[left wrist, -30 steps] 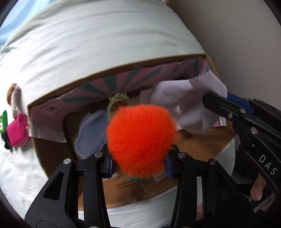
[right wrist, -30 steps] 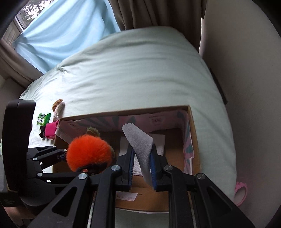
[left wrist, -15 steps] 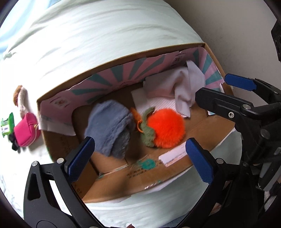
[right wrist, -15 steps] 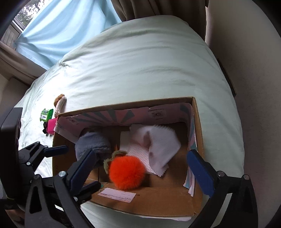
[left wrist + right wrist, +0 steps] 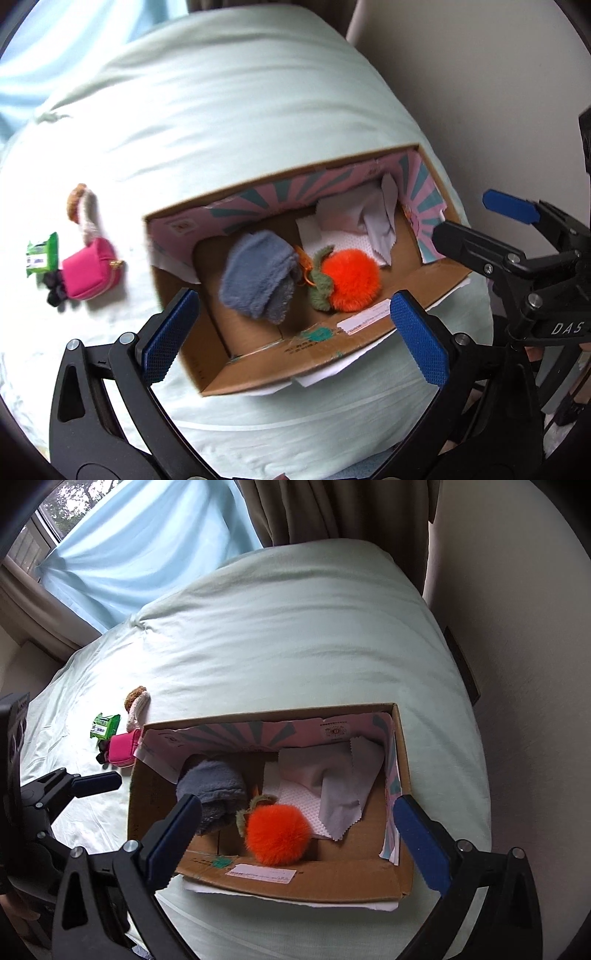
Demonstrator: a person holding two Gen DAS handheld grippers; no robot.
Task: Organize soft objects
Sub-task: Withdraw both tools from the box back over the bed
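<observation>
Both grippers, left gripper (image 5: pixel 295 332) and right gripper (image 5: pixel 299 834), are standing apart, empty, having just opened; orange pompom (image 5: pixel 277 837) is lying inside cardboard box (image 5: pixel 402 753).

A cardboard box (image 5: pixel 291 880) sat open-topped on a pale green bed (image 5: pixel 295 627), its four walls the only barriers to reaching in from above. Inside, a grey fleece bundle (image 5: pixel 210 786) filled the left part, an orange pompom (image 5: pixel 277 832) lay against the near wall, and white cloths (image 5: pixel 332 786) covered the right part. Bare cardboard floor showed only in small patches at the near corners. Left of the box, a pink pouch (image 5: pixel 90 273), a green packet (image 5: pixel 40 254) and a small plush (image 5: pixel 83 208) cluttered the sheet. Beyond the box the bed lay wide and unobstructed. A wall (image 5: pixel 517 664) closed off the right side.
</observation>
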